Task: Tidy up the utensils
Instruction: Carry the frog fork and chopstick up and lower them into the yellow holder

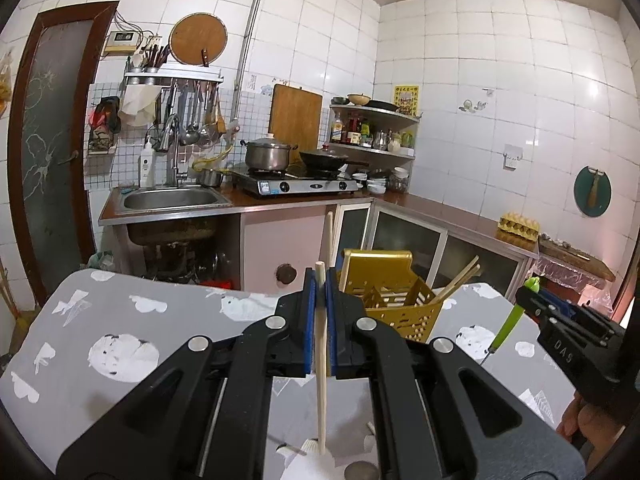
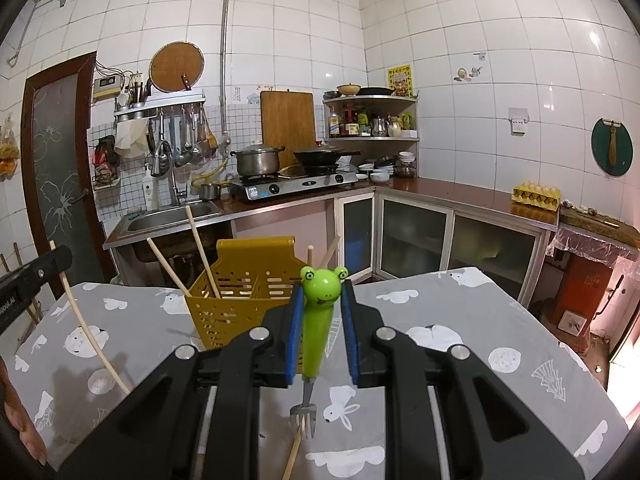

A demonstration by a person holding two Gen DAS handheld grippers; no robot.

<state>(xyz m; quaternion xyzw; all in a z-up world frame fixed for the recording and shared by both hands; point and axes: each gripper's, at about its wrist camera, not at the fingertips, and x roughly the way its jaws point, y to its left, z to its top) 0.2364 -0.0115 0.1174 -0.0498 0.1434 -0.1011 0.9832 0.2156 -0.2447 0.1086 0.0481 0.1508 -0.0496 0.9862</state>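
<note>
My left gripper point(image 1: 320, 280) is shut on a pale wooden chopstick point(image 1: 321, 360), held upright above the grey patterned table point(image 1: 120, 320). A yellow slotted utensil basket point(image 1: 400, 300) stands just beyond and right of it, with chopsticks point(image 1: 460, 280) inside. My right gripper point(image 2: 322, 292) is shut on a green frog-handled fork point(image 2: 318, 320), tines down above the table, just in front of the basket point(image 2: 240, 300). The basket holds several chopsticks point(image 2: 200, 252). The left gripper's chopstick point(image 2: 88, 328) shows at the left of the right wrist view. Another chopstick point(image 2: 294, 454) lies on the table below the fork.
The table point(image 2: 480, 320) stands in a tiled kitchen. Behind it are a counter with a sink point(image 1: 172, 200), a gas stove with a pot and a wok point(image 1: 296, 184), and an egg tray point(image 2: 536, 196). A white item point(image 1: 308, 456) lies under the left gripper.
</note>
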